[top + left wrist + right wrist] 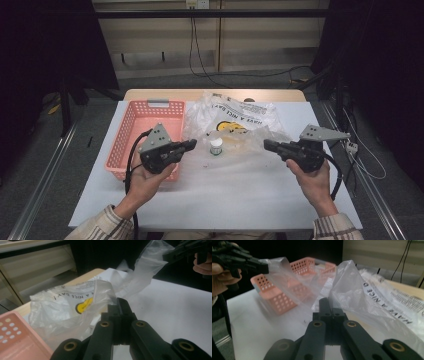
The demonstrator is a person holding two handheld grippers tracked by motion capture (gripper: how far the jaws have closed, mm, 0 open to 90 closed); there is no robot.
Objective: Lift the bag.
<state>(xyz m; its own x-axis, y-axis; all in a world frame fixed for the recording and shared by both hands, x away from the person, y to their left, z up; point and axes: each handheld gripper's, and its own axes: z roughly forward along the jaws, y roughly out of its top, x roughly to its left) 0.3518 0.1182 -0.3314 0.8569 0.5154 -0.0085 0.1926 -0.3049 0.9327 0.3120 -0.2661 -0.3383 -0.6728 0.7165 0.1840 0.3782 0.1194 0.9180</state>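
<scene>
Dark room beyond, with pale cabinets and hanging cables at the back; nearer, a white-covered bench [235, 190] under a high camera. Left gripper [191, 144] raised above the bench, jaws pressed together on a fold of the clear plastic bag [235, 122], film caught right at the tips [121, 305] in the left gripper view. Right gripper [267, 145] likewise raised, jaws shut on the opposite edge of the same bag, film rising straight off the tips [325, 305] in the right gripper view. Bag stretched between the two pairs of jaws, printed lettering and a yellow mark beyond them, rear part lying crumpled on the bench toward its far edge. Small white-capped bottle [216, 146] standing between the two jaw tips, seemingly under or within the film; hard to tell which. Pink perforated basket [150, 117] just outside and behind the left jaws, its near rim under that hand. Wide bare cloth below and in front of both jaws, more open cloth outward of the right jaws up to the bench's side edge.
</scene>
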